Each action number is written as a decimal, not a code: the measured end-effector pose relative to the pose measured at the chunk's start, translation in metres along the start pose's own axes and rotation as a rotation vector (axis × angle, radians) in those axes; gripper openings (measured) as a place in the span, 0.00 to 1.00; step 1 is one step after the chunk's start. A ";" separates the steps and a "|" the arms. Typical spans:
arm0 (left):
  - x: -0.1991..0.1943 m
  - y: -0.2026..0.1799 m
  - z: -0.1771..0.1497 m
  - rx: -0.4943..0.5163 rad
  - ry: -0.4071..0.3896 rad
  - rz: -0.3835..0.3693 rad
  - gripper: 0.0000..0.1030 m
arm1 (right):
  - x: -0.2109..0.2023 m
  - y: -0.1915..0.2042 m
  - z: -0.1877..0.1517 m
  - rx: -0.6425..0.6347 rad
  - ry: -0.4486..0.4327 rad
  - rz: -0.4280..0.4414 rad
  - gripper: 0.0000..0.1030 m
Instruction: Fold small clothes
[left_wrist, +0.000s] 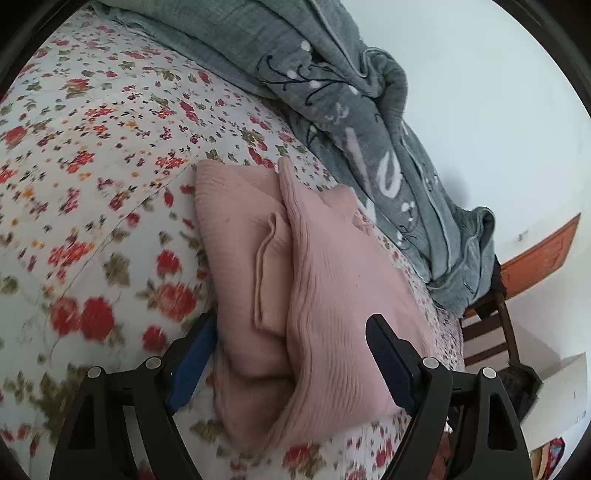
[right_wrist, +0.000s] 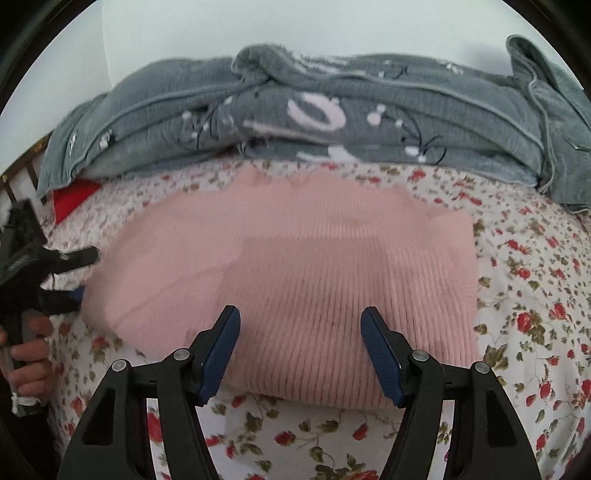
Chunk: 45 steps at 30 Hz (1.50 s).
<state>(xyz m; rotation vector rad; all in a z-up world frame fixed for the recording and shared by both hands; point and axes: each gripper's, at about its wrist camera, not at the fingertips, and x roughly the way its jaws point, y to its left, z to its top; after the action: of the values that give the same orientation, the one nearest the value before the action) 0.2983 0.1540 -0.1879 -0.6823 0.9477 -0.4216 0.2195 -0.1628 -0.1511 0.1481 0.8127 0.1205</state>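
A pink ribbed knit garment (right_wrist: 295, 266) lies folded in a thick rectangle on the floral bedsheet (right_wrist: 535, 295). My right gripper (right_wrist: 300, 317) is open, its blue pads spread over the garment's near edge, holding nothing. My left gripper (left_wrist: 291, 325) is open at the garment's (left_wrist: 314, 266) end, its fingers either side of the folded layers, with a folded flap between them. The left gripper also shows at the left edge of the right wrist view (right_wrist: 79, 273), beside the garment's left end.
A crumpled grey blanket (right_wrist: 332, 118) with white patterns lies along the far side of the bed against a white wall. A red item (right_wrist: 70, 201) peeks from under it at the left. A wooden chair (left_wrist: 487, 332) stands past the bed's end.
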 end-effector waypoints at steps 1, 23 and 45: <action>0.001 -0.001 0.001 -0.003 -0.002 0.004 0.79 | -0.001 0.003 0.002 0.002 -0.012 0.011 0.66; 0.010 -0.020 0.008 -0.101 0.025 0.093 0.25 | 0.042 0.038 0.000 -0.127 0.047 -0.098 0.66; 0.049 -0.219 0.004 0.112 0.039 0.282 0.20 | -0.116 -0.159 -0.027 0.223 -0.114 -0.044 0.66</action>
<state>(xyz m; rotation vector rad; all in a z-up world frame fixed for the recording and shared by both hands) 0.3194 -0.0311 -0.0627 -0.4315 1.0326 -0.2366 0.1289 -0.3353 -0.1147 0.3440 0.7139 -0.0202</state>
